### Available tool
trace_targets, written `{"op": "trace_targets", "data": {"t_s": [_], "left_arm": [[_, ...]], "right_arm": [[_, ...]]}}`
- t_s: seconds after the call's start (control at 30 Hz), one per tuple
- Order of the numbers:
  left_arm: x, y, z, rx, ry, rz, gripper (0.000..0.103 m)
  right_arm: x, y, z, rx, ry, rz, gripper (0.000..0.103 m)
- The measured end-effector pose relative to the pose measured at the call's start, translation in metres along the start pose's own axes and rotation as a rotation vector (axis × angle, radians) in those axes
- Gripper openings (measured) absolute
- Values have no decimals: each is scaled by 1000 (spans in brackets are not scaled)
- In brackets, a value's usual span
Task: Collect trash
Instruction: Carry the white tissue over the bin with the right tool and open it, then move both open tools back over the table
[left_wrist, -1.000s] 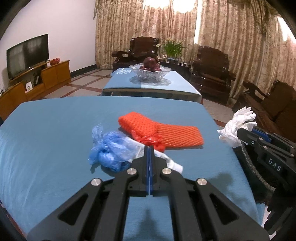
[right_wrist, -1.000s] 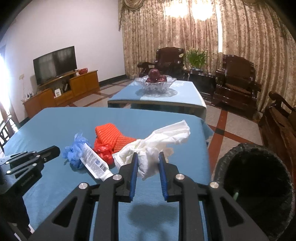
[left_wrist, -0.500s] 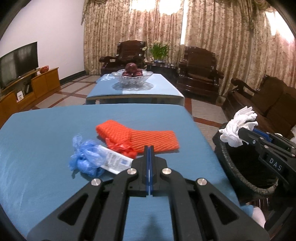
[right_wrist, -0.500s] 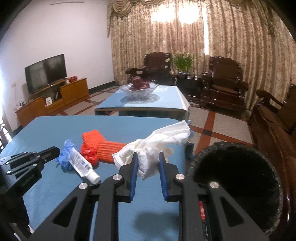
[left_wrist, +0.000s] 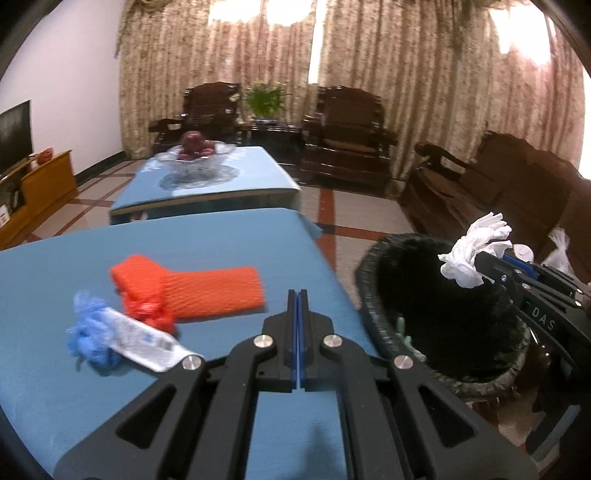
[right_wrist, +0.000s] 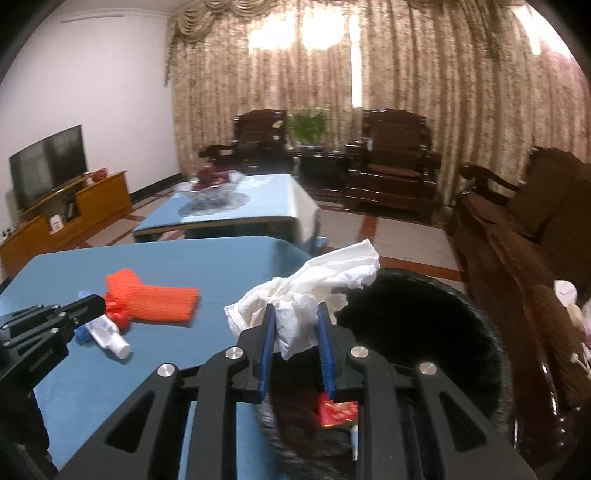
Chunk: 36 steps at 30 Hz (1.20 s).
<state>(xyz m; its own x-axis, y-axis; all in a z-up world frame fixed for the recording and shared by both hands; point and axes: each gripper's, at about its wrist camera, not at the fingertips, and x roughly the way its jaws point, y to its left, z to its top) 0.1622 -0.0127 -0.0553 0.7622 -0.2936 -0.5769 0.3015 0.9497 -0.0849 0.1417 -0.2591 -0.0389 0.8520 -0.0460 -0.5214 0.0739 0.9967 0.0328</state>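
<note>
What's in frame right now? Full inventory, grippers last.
table: 1, blue cloth, foreground
foam net sleeve: 1, orange, on the table
crumpled wrapper: 1, red, against the sleeve's near edge
crumpled bag: 1, blue, table left
tube: 1, white, beside the blue bag
trash bin: 1, black, past the table's right edge
tissue wad: 1, white, over the bin
second table: 1, blue, behind
fruit bowl: 1, clear glass, on second table
armchairs: 2, dark wood, by curtains
left gripper: shut, empty
right gripper: shut on the tissue wad
</note>
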Motion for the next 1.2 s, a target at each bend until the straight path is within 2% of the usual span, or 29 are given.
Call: {"op": "trace_targets", "data": {"t_s": [0.2,0.43,0.77,0.8,0.87,0.9,0.93,0.97,1.0,1.07,1.1,1.13,1.17,1.2], "left_arm": [[22,-42,3,32,4,-78,0],[45,-88,10,74,-5,-166,0],[84,-129,11,119,14,-218,0],[86,-131,11,120,18,-223,0],[94,-134,9,121,36,-245,1],[97,-135,8,118,47,-251,3],[102,-135,7,111,61,-261,18],[104,-136,7,106,66,-264,41],[105,-134,8,99,64,-264,48],[103,-130,8,94,53,-262,53],[102,-127,8,98,48,-257,55],[100,-124,9,99,40,-244,63],[98,-121,10,97,33,-234,70],[95,-115,11,93,23,-223,72]], "right_arm": [[-5,-42,-1,33,-8,-79,22],[1,-83,-4,80,-4,-122,22],[22,-119,-18,111,38,-153,22],[26,-121,-20,113,48,-154,23],[31,-124,-25,108,63,-165,32],[35,-125,-28,104,73,-182,37],[38,-127,-31,102,83,-200,44],[40,-128,-33,103,93,-214,50],[40,-130,-36,104,96,-222,56],[38,-131,-39,105,97,-245,72],[36,-130,-40,102,88,-258,86],[35,-128,-40,99,82,-264,93],[33,-125,-39,95,75,-263,96],[32,-122,-39,94,70,-257,97]]}}
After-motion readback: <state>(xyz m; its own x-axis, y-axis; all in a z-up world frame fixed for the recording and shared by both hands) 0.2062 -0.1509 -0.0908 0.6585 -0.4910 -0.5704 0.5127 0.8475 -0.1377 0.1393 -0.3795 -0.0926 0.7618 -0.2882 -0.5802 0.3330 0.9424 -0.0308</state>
